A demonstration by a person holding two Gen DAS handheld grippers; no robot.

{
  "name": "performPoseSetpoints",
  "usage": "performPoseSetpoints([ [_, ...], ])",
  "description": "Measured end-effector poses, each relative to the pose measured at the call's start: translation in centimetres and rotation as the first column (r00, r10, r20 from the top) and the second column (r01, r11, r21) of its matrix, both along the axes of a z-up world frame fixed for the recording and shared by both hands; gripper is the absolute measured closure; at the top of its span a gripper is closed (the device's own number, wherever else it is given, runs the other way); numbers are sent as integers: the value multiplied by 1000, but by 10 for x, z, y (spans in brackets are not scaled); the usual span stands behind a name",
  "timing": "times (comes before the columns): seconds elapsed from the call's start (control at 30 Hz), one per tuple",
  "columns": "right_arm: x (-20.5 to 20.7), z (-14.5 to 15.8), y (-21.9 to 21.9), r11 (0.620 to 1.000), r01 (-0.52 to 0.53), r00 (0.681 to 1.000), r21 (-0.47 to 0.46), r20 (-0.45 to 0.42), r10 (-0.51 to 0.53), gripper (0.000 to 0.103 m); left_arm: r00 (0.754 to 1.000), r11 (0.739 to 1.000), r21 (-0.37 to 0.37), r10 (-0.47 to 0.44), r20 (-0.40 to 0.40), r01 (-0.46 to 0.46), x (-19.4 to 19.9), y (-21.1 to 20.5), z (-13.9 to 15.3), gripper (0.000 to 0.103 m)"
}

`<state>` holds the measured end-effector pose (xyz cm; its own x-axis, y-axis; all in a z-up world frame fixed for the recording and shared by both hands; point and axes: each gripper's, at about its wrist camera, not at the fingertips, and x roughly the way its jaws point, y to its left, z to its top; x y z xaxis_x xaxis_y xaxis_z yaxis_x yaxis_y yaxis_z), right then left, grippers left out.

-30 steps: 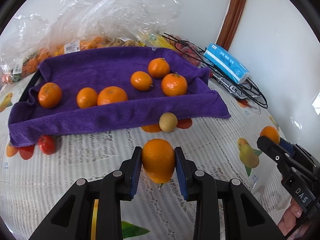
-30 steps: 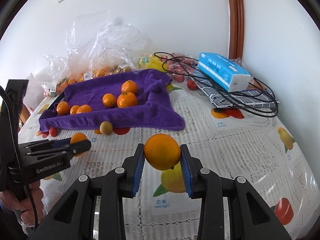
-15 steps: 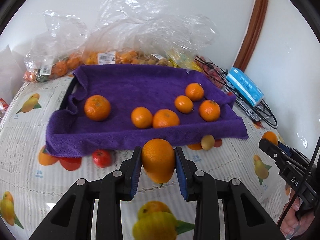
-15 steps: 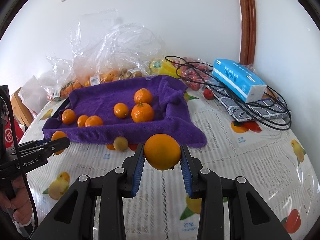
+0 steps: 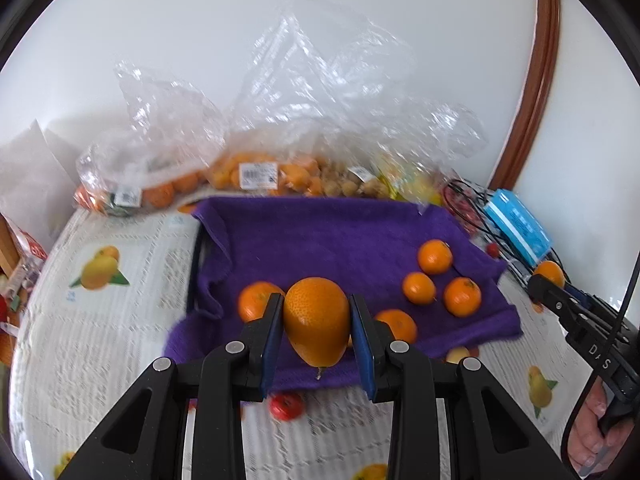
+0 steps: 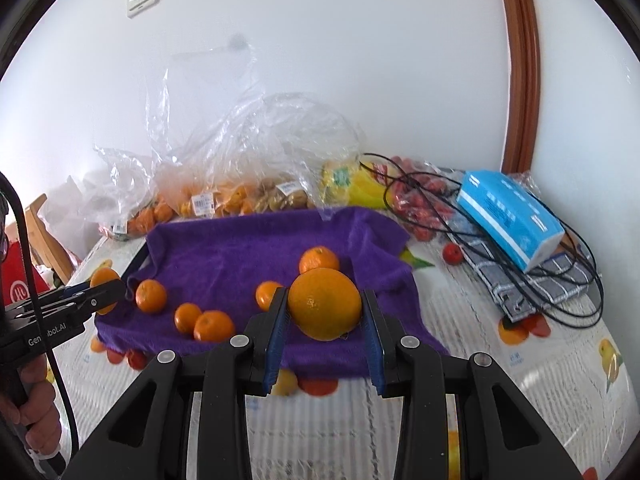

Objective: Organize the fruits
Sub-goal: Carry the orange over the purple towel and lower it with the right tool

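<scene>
A purple towel (image 5: 344, 240) lies over a tray on the table, with several oranges on it, such as one at the right (image 5: 435, 256). It also shows in the right wrist view (image 6: 248, 252). My left gripper (image 5: 318, 324) is shut on an orange (image 5: 318, 318), held above the towel's near edge. My right gripper (image 6: 325, 312) is shut on another orange (image 6: 325, 304), held above the towel's near right part. Each gripper shows in the other's view, the right one (image 5: 556, 284) and the left one (image 6: 102, 290).
Clear plastic bags of fruit (image 5: 256, 172) stand behind the towel by the wall. A blue tissue pack (image 6: 508, 216) lies on black cables and a checked cloth at the right. A small red fruit (image 5: 286, 406) and a pale round fruit (image 5: 458, 355) lie in front of the towel.
Both grippers have moved forward and up toward the towel, each still holding its orange. The towel now lies right under the held oranges.
</scene>
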<state>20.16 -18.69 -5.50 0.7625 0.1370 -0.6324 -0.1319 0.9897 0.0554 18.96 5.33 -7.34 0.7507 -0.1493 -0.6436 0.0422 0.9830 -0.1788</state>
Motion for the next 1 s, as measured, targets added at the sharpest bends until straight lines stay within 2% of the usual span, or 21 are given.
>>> performPoseSetpoints([
  [0.1, 12, 6, 10, 1000, -15, 1000, 6, 14, 15, 68, 1000, 1000, 19, 23, 17, -23, 10, 8, 6, 72],
  [0.4, 49, 7, 40, 998, -54, 998, -32, 40, 55, 68, 997, 997, -26, 79, 23, -78, 31, 33, 5, 72],
  [0.53, 56, -2, 48, 996, -66, 996, -61, 55, 69, 68, 996, 995, -30, 91, 6, -90, 36, 39, -7, 72],
  [0.7, 64, -26, 51, 994, -87, 996, -60, 10, 88, 68, 995, 994, -48, 101, -24, -102, 39, 46, -21, 72],
  [1.0, 65, -41, 50, 994, -93, 996, -59, -16, 92, 68, 994, 991, -77, 104, -31, -107, 41, 51, -26, 72],
])
